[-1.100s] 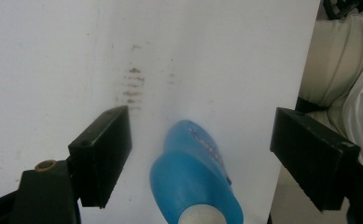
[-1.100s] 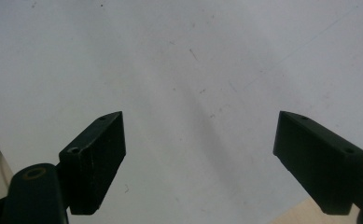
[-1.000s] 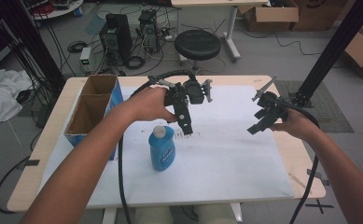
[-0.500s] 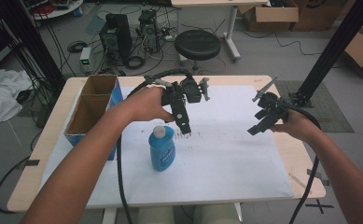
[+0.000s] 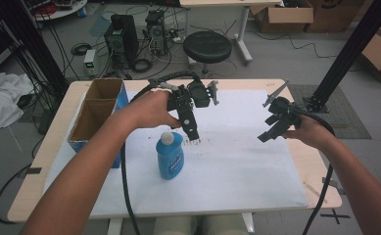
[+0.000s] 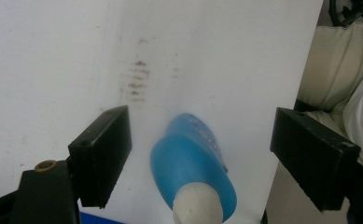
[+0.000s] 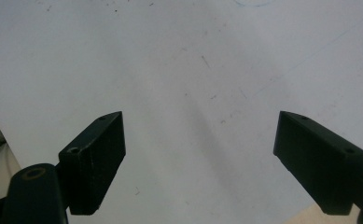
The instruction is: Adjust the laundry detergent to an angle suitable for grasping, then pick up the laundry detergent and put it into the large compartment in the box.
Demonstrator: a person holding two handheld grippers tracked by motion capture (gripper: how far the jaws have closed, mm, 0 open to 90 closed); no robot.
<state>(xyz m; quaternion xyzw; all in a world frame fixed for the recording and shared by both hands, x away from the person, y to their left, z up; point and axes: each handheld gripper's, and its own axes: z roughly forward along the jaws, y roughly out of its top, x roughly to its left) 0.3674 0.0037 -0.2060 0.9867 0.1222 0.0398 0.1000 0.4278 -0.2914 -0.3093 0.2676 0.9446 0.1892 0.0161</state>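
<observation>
A blue bottle [image 5: 170, 155] with a white cap stands upright on the white sheet [image 5: 237, 161], left of centre. My left gripper [image 5: 192, 131] hangs just above and to the right of it, pointing down, open. In the left gripper view the bottle [image 6: 188, 163] shows from above between the wide-apart jaws of the left gripper [image 6: 200, 119], touching neither. My right gripper [image 5: 271, 128] is held over the right part of the sheet, open and holding nothing. In its own view the right gripper [image 7: 200, 120] looks down on bare sheet.
An open cardboard box [image 5: 97, 110] with a blue side stands at the table's left edge. Faint brown marks [image 5: 205, 141] stain the sheet near the bottle. A black stool [image 5: 207, 46] and computer cases [image 5: 122, 32] are on the floor behind the table.
</observation>
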